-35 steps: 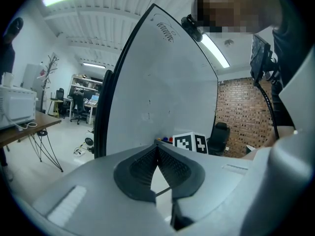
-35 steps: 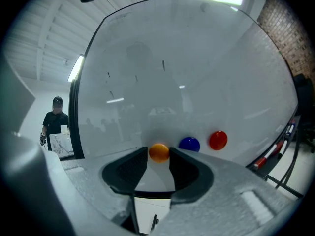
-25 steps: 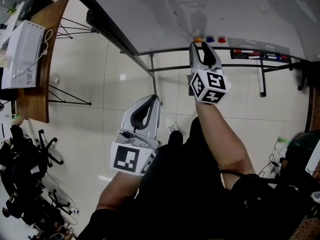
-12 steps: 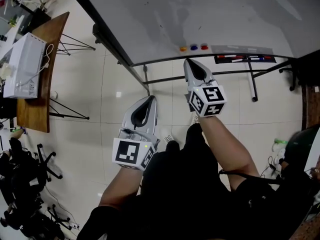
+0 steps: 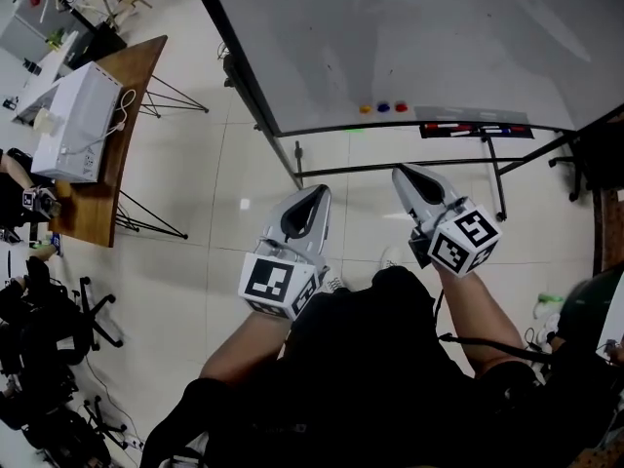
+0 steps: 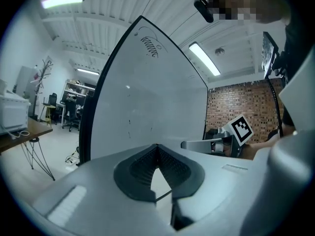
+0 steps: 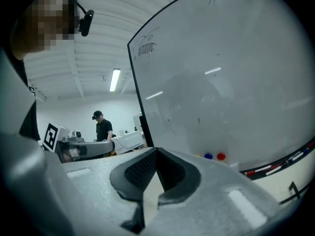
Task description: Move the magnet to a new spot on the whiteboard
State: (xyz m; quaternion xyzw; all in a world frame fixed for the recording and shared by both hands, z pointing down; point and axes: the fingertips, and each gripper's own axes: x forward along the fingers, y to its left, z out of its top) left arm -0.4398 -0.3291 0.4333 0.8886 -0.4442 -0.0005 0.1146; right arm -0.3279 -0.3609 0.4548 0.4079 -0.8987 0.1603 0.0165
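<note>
Low on the whiteboard [image 5: 409, 27], beside the pen tray [image 5: 476, 130], three magnets [image 5: 383, 107] sit in a tight, perhaps touching, row; left gripper [image 5: 314, 199] and right gripper [image 5: 406, 173] hang well back, jaws together, empty, so any grab could knock a neighbour.

Glossy smooth whiteboard [image 5: 439, 37] across the top of the frame, shiny pale floor tiles [image 5: 195, 222], brown wooden table [image 5: 144, 66] at upper left, rough brick wall [image 6: 236, 100]

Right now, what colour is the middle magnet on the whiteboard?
Blue. The magnet shows best in the head view.
</note>
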